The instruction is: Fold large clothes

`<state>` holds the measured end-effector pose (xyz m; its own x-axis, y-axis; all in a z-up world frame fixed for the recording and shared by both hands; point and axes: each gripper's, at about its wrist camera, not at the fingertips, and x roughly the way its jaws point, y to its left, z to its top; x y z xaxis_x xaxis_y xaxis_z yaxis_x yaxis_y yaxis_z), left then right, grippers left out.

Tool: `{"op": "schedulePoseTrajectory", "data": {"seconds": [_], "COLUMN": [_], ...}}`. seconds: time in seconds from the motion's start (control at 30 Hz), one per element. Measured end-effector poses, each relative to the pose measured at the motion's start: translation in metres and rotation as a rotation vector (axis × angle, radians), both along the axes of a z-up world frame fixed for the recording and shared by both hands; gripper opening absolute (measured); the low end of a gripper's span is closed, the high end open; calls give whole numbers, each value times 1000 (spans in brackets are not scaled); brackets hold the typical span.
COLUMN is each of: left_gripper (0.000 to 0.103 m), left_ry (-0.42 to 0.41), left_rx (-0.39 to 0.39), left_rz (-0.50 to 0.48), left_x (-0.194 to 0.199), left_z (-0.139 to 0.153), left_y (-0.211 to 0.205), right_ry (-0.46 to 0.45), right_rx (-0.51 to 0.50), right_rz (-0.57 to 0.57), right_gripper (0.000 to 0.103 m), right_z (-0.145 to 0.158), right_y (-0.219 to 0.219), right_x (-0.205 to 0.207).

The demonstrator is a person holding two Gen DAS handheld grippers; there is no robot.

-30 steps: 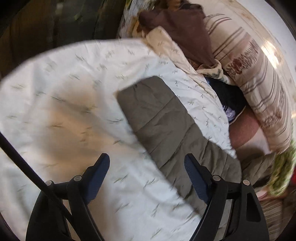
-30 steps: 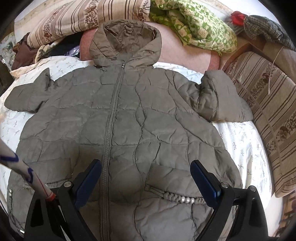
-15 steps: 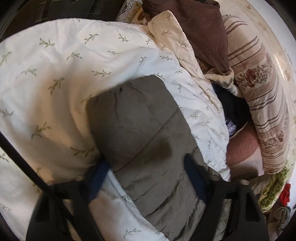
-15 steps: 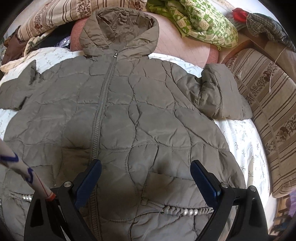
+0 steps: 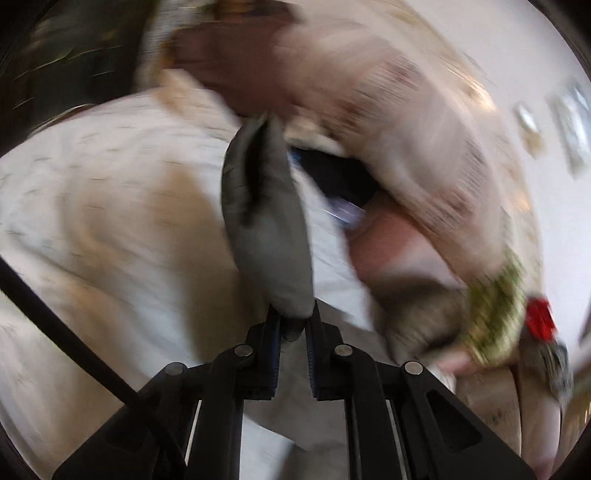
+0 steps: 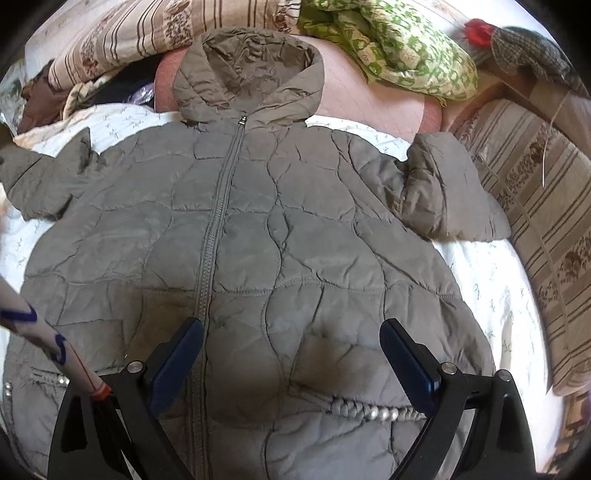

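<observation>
A grey-green quilted hooded jacket point(image 6: 288, 236) lies flat and zipped on a white leaf-print sheet point(image 6: 491, 280), hood toward the pillows. Its right sleeve point(image 6: 443, 188) is folded short beside the body. In the blurred left wrist view my left gripper point(image 5: 293, 317) is shut on the end of the jacket's other sleeve point(image 5: 266, 221), which stands lifted above the sheet point(image 5: 110, 221). The same sleeve point(image 6: 37, 181) shows at the left edge of the right wrist view. My right gripper point(image 6: 291, 354) hangs open over the jacket's lower front, with nothing between its fingers.
Striped floral pillows point(image 6: 129, 33) and a green patterned cloth point(image 6: 399, 44) lie behind the hood. A striped cushion point(image 6: 546, 221) borders the sheet on the right. A brown garment point(image 5: 229, 62) and dark clothes are piled at the far left corner. A dark cable point(image 5: 55, 332) crosses the left wrist view.
My left gripper went from open above the sleeve to shut on its end and has risen, pulling the sleeve up off the sheet. My right gripper has barely moved.
</observation>
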<state>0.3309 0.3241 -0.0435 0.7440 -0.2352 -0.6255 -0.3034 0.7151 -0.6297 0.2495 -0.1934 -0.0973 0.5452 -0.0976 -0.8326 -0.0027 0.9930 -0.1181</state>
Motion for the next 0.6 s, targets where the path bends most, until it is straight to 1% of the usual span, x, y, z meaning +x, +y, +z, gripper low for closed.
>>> {"op": "schedulePoseTrajectory", "data": {"seconds": [0.07,0.13,0.17,0.23,0.27,0.33,0.37,0.4,0.47,0.5,0.53,0.57,0.6], "left_gripper": [11,11,11,11,11,11,11,11,13,17,18,19,22], "left_ry": [-18,-26,-27,-17,3,43,80,102,172,207,228,228,220], "left_rx": [8,-5,6,26,18,8,20,34,101,131,145,154,159], "left_rz": [-94,-204,-254,-323,-369,-416,-431,-436,-444,-451,-460,-470,-488], "left_x": [3,7,8,7,8,12,13,10,10,10,8,3,-3], "left_z": [10,11,9,1,-11,-32,-50,-59,-85,-94,-102,-103,-101], "left_y": [-45,-99,-127,-170,-200,-234,-256,-268,-295,-306,-312,-317,-319], "right_ry": [-9,-20,-27,-38,-42,-49,-52,-52,-50,-47,-43,-40,-40], "right_rx": [19,43,57,72,77,88,92,94,99,104,111,125,136], "right_rz": [-13,-31,-44,-65,-74,-97,-111,-119,-135,-144,-150,-156,-157], "right_gripper": [98,98,98,98,98,98,98,98,98,98,98,98,98], "right_z": [4,9,12,16,17,20,20,21,21,21,21,22,23], "right_y": [-7,-17,-25,-36,-40,-54,-61,-66,-78,-84,-89,-95,-98], "right_x": [-6,-13,-17,-24,-26,-34,-38,-41,-45,-47,-49,-50,-50]}}
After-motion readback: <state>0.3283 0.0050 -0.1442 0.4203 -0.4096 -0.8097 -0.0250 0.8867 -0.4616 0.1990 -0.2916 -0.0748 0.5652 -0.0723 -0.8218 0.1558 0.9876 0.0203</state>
